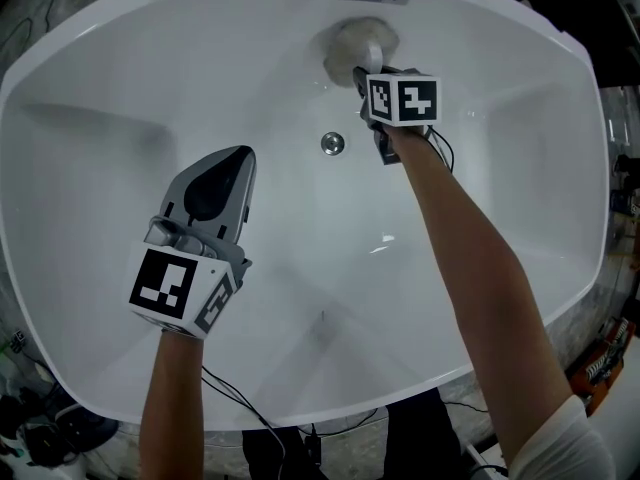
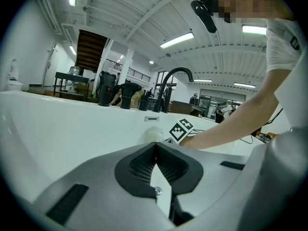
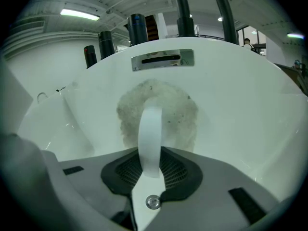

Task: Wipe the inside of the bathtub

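Because the head view cuts off the far rim, the white bathtub (image 1: 90, 168) shows only the dark bases of its fittings along the top edge. The left gripper view alone shows the curved black faucet (image 2: 175, 71) rising above that rim. Both forearms reach down into the basin. The person's body is out of frame in the head view, and only a sleeve and a blurred patch appear in the left gripper view. The left gripper (image 1: 243, 158) hangs over the tub's left half, well apart from the cleaning tool. Its own view shows the left gripper (image 2: 155, 150) with jaw tips pressed together and nothing between them, only white tub seen through the slit lower down. The right gripper (image 1: 362, 73) reaches to the far wall, its jaw tips hidden from above behind its marker cube. Its own view shows the right gripper (image 3: 151, 167) clamped on the white strap handle (image 3: 150, 138) of a round grey scrubbing pad (image 3: 178, 109). The pad lies flat against the wall, straight ahead of those jaws and just beneath the overflow slot (image 3: 162, 59). From above, the pad (image 1: 350, 43) is a pale disc partly covered by the gripper, and whether its specks are dirt or texture cannot be told. The drain (image 1: 333, 144) sits on the tub floor between the two grippers, nearer the right one.
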{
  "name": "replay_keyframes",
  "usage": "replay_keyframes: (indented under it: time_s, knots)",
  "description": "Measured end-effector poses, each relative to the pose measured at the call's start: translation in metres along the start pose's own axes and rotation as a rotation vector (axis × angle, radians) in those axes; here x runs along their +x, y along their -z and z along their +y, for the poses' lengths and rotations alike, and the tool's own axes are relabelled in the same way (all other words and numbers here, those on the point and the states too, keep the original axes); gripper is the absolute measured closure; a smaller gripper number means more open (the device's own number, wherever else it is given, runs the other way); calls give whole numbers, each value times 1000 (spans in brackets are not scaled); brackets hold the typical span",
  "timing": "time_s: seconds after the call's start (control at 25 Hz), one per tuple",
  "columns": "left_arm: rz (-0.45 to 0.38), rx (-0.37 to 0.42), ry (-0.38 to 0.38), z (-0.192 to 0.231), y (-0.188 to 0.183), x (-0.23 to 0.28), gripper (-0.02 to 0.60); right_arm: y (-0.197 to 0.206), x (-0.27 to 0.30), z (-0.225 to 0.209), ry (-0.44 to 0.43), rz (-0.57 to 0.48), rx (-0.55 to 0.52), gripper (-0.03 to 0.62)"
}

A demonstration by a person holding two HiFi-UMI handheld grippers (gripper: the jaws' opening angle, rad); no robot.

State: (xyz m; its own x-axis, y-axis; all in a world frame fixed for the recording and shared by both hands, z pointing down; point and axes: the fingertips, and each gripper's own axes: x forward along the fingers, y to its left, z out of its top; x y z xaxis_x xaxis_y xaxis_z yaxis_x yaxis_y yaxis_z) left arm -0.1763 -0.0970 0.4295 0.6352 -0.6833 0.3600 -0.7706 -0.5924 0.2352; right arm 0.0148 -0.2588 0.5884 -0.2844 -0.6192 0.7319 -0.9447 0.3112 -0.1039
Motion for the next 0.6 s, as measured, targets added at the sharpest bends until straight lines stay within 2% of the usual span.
replay_keyframes:
  time_s: [0.16, 0.6]
  knots:
    - [-1, -12, -15, 21, 5, -6, 571, -3, 15, 13, -3, 5, 4, 496]
    - [-11, -26, -34, 46, 9, -31, 571, -9, 27, 55, -27, 5, -6, 496]
